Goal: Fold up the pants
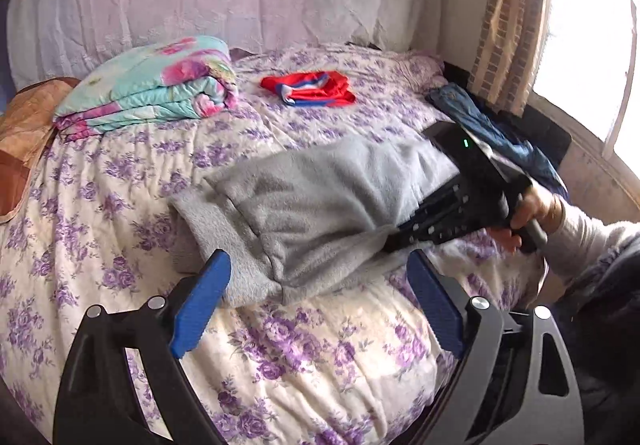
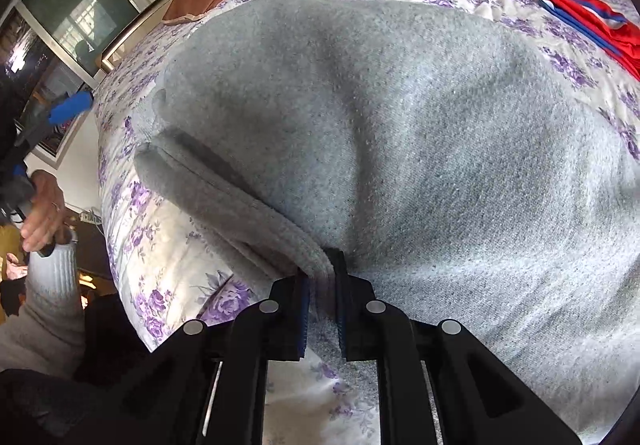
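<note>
The grey fleece pants [image 1: 312,201] lie folded on the floral bedspread [image 1: 320,345]. My left gripper [image 1: 320,285] is open, its blue pads [image 1: 200,305] spread on either side of the pants' near folded edge, holding nothing. My right gripper [image 2: 322,301] is shut on the pants' [image 2: 380,117] edge, with several grey layers pinched between its pads. In the left wrist view the right gripper's black body [image 1: 460,197] reaches in from the right, its tips hidden under the grey cloth. In the right wrist view the left gripper's blue fingertip [image 2: 70,107] shows at the far left.
A folded turquoise floral quilt [image 1: 156,85] lies at the back left of the bed. A red and blue garment [image 1: 312,89] lies at the back middle. Blue jeans [image 1: 492,133] lie at the right edge by the curtain and window. A brown cushion [image 1: 24,149] sits far left.
</note>
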Demonstrator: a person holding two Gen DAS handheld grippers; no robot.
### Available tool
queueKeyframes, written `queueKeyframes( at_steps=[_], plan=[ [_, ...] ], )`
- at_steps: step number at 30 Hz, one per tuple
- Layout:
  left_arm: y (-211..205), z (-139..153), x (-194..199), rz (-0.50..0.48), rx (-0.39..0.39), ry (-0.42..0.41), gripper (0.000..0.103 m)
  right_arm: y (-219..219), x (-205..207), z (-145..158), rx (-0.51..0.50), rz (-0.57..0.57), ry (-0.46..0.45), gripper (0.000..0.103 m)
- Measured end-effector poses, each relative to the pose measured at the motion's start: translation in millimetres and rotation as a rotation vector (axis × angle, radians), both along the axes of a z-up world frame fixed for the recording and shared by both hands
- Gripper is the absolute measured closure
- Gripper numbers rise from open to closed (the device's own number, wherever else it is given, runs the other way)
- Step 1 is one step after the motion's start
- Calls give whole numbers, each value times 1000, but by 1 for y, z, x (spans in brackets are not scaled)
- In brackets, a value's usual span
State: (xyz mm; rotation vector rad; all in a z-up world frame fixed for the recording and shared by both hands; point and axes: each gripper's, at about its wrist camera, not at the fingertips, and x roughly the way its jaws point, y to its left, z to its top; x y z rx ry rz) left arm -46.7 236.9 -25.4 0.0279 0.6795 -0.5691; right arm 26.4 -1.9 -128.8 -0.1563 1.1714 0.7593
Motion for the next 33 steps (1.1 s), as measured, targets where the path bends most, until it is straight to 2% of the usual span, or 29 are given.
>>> queueKeyframes(
  at_steps=[2, 5, 6, 7, 8, 9, 10, 11, 12, 13, 14, 16, 20, 23, 26, 27, 28, 29, 31, 33],
  plan=[
    [-11, 11, 14, 102, -44, 19, 16, 3, -4, 0, -5, 0, -22, 87],
    [-34, 2, 45, 255, -100, 132, 17, 4, -10, 3, 6, -16, -40, 85],
    [-45, -7, 53, 303, -94, 163, 23, 0, -9, 4, 12, -21, -41, 84],
    [-55, -17, 59, 324, -89, 201, 31, -4, -12, 5, 21, -23, -35, 73],
    [-64, -28, 65, 334, -81, 248, 50, -8, -16, 8, 39, -17, -15, 66],
    [-74, -41, 70, 353, -56, 289, 60, -12, -22, 11, 55, -8, -7, 58],
    [-80, -52, 71, 384, -19, 303, 63, -15, -28, 15, 56, -2, -24, 58],
    [-85, -61, 71, 418, 24, 300, 69, -19, -33, 21, 56, -6, -49, 59],
    [-88, -68, 71, 441, 51, 293, 72, -22, -36, 26, 68, -22, -68, 70],
    [-89, -72, 69, 452, 58, 285, 72, -24, -36, 31, 84, -40, -80, 95],
    [-87, -74, 67, 460, 48, 283, 73, -24, -34, 34, 91, -55, -93, 101],
    [-83, -74, 67, 464, 36, 290, 74, -20, -23, 34, 106, -85, -108, 101],
    [-78, -78, 70, 451, 12, 316, 74, -2, 2, -5, 77, -107, 1, 100],
    [-80, -78, 71, 444, 22, 313, 74, -18, 5, 2, 128, -151, 58, 97],
    [-84, -78, 71, 446, 53, 303, 74, -72, -3, 44, 209, -254, 25, 95],
    [-84, -78, 71, 448, 58, 302, 74, -100, -7, 59, 239, -315, 7, 74],
    [-85, -78, 71, 448, 61, 301, 74, -133, -10, 71, 264, -403, -12, 45],
    [-85, -78, 70, 446, 60, 299, 74, -171, -16, 82, 276, -512, -42, 40],
    [-83, -78, 70, 440, 52, 295, 74, -243, -29, 94, 237, -719, -96, 40],
    [-82, -78, 70, 435, 46, 293, 74, -313, -41, 92, 237, -917, -91, 40]
  ],
)
